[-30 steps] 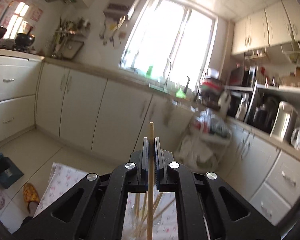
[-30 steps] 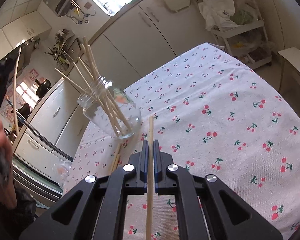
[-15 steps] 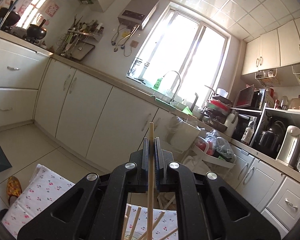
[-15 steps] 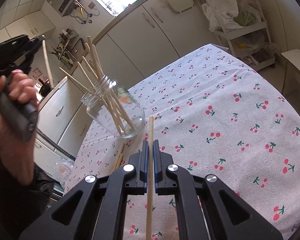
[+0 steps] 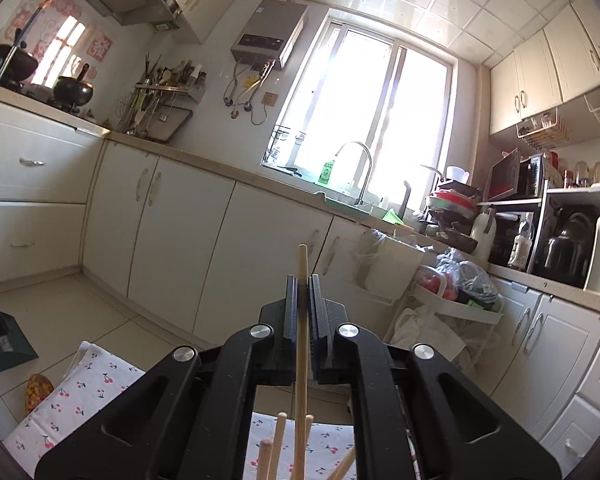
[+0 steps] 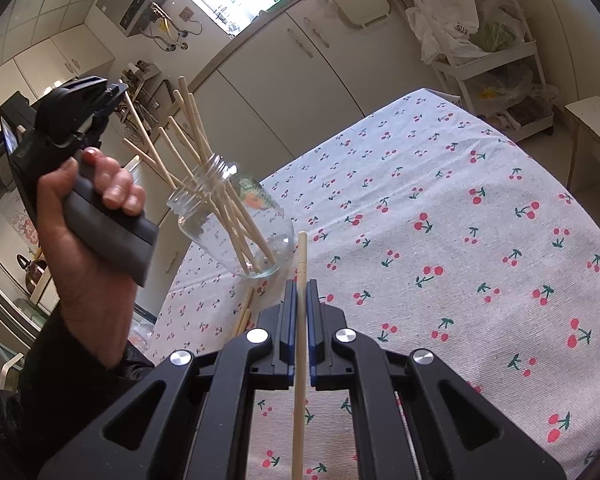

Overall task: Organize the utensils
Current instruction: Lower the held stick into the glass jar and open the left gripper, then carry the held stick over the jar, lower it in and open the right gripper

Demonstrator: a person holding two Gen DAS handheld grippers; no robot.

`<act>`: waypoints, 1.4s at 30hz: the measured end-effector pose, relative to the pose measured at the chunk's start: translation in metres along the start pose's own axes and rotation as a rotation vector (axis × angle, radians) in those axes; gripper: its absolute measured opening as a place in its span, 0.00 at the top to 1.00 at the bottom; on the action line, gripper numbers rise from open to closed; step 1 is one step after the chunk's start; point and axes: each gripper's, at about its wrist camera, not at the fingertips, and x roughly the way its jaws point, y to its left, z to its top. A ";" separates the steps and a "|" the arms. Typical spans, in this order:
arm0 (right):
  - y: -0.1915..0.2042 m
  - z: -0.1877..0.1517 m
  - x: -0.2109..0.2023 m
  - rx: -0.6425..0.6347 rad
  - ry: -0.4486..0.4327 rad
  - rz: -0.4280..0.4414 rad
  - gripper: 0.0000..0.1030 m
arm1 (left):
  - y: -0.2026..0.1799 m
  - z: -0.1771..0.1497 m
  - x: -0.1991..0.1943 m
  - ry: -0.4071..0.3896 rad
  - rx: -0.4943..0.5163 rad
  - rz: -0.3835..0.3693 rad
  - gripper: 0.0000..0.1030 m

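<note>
A glass jar (image 6: 236, 216) near the counter's (image 6: 440, 208) left edge holds several chopsticks (image 6: 204, 160), two lie beside it (image 6: 244, 312), while each tool, left (image 5: 302, 280) and right (image 6: 300, 292), clamps one chopstick.

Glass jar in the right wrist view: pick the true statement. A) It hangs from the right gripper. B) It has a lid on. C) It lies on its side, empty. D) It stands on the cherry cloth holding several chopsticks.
D: the glass jar stands lidless on the cherry tablecloth, with chopsticks fanning out of its mouth.
</note>
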 end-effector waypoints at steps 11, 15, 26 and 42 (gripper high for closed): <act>-0.003 0.001 -0.001 0.017 -0.003 0.001 0.95 | 0.000 -0.027 -0.010 0.063 0.120 0.003 0.95; -0.005 0.001 -0.002 0.030 -0.005 0.001 0.95 | 0.004 -0.030 -0.020 0.095 0.146 0.006 0.95; -0.001 0.000 -0.004 0.012 -0.016 -0.021 0.95 | 0.005 -0.019 -0.055 0.165 0.227 -0.021 0.73; 0.086 0.067 -0.043 -0.068 -0.336 0.074 0.95 | 0.105 -0.048 -0.135 0.327 0.121 0.180 0.45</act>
